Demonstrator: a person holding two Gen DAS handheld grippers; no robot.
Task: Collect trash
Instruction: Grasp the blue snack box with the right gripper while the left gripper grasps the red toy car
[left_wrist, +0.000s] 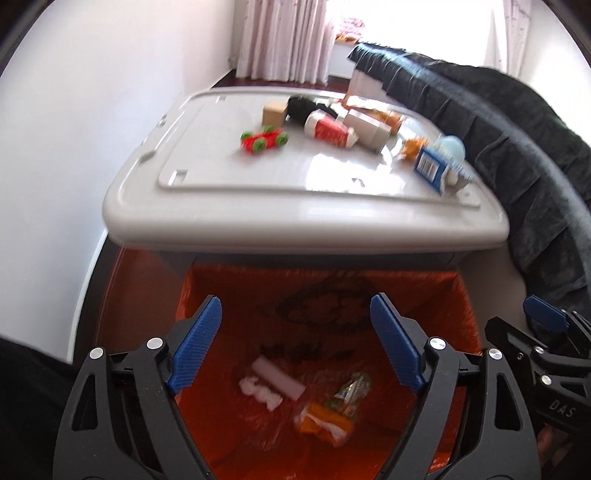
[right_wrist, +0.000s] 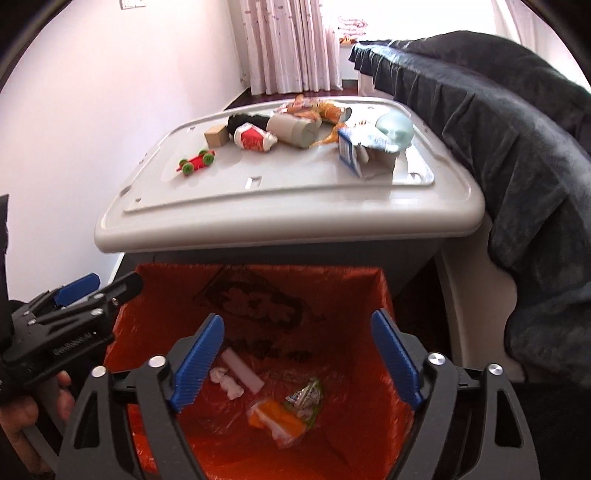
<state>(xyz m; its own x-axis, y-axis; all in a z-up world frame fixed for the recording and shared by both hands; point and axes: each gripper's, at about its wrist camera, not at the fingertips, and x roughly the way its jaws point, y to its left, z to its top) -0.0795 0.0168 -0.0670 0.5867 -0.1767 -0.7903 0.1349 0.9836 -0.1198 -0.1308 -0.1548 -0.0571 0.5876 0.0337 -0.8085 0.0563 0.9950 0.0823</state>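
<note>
**Both claws empty over the bin, more litter waiting on the lid**

Lying at the bottom of the orange bin bag (left_wrist: 332, 295) are the pieces already collected: a white stick-shaped piece (left_wrist: 279, 376), a crumpled white tissue (left_wrist: 258, 391), a green-and-silver wrapper (left_wrist: 351, 391) and an orange packet (left_wrist: 321, 421) inside clear film. Above them hangs the left gripper (left_wrist: 295, 343), its blue pads spread wide with nothing between them. The right gripper (right_wrist: 297, 354) hangs just beside it over the same opening, its pads likewise wide apart and empty.

Judging from this, a drop into the bag is finished and the next pick has not begun. Behind the bag stands a grey storage box lid (left_wrist: 258, 206), and that is where the remaining rubbish sits: a red-and-white crushed cup (right_wrist: 253, 138), a grey cardboard tube (right_wrist: 291, 131), a blue-and-white carton (right_wrist: 351, 151), orange snack wrappers (right_wrist: 317, 109), a small brown box (right_wrist: 216, 136) and a dark bundle (right_wrist: 245, 122). A red toy car with green wheels (right_wrist: 195, 162) and a pale green ball-like thing (right_wrist: 394, 127) sit there too; whether they count as trash is unclear.

The next move calls for lifting one claw clear of the bag rim, reaching forward over the lid, and closing on a single item, probably the carton or the cup, as both stand nearest the lid's front edge. The crowded pile means a pinch should come from the open side, so neighbours are not dragged off the lid.
</note>
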